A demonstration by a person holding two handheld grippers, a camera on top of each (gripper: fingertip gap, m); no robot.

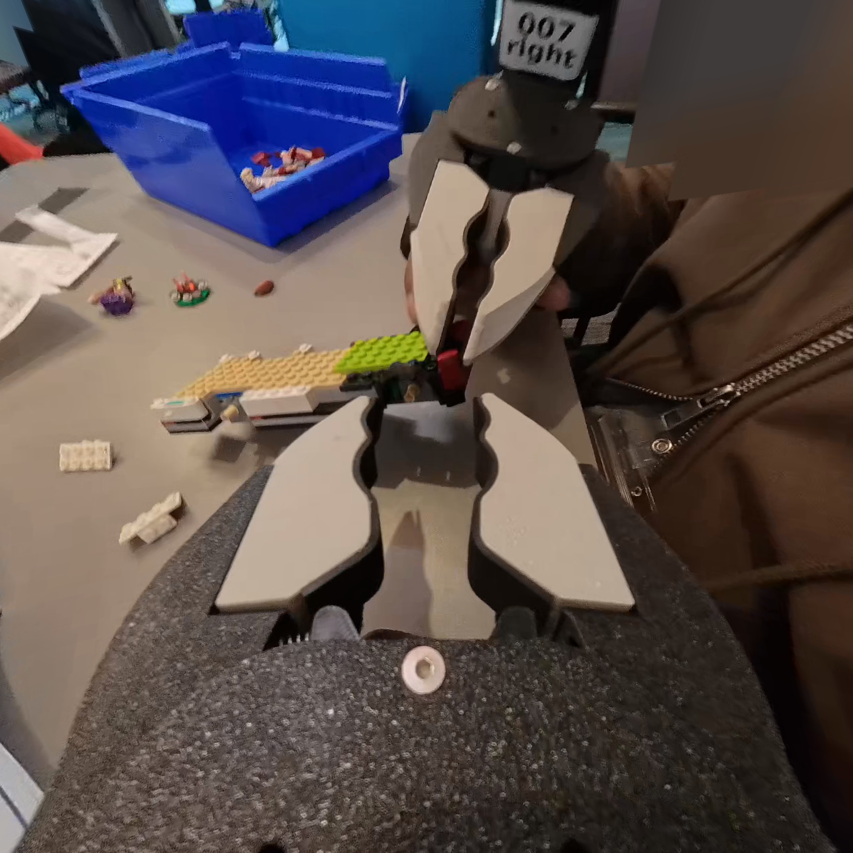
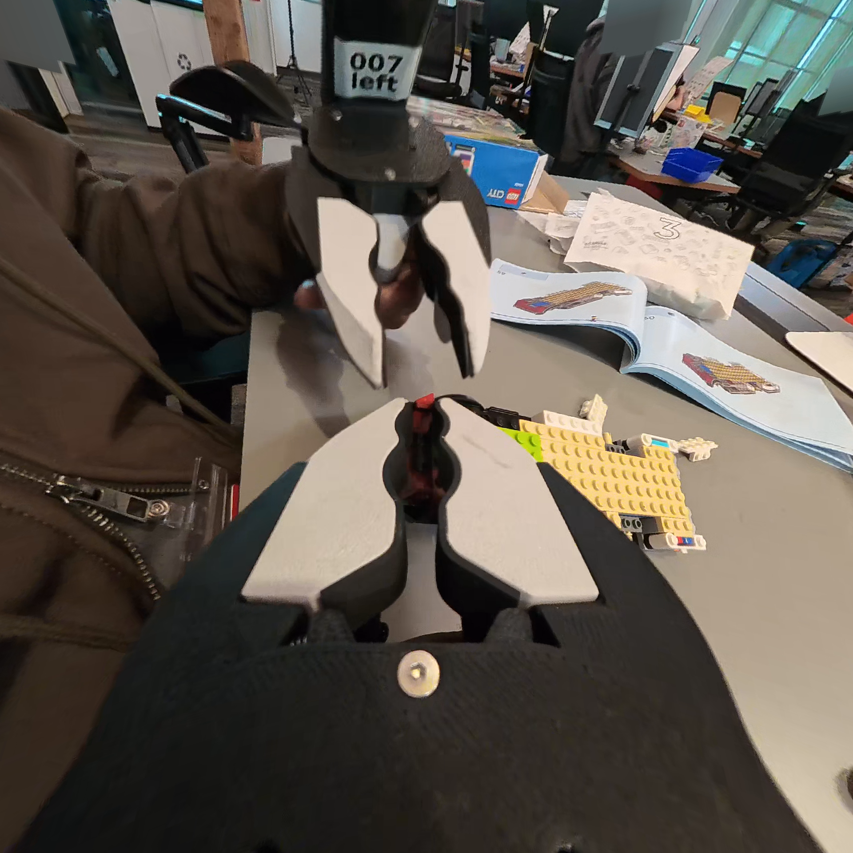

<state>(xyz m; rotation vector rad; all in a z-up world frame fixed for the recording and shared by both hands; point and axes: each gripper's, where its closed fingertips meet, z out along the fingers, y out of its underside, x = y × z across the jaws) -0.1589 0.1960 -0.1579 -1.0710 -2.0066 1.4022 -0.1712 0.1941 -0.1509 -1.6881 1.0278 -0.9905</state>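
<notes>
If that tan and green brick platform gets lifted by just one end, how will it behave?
The brick platform is long and flat, so it will likely sag or split at a seam. The right gripper pinches only its red end piece, which may pop off. Probably light.

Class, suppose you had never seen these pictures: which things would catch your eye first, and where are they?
First, the two grippers meeting over the grey table: the right gripper is shut on a red piece at the end of a brick model, while the left gripper stands open just in front of it. Next, the blue bin of small bricks behind the model, and the open booklet beside it.
</notes>
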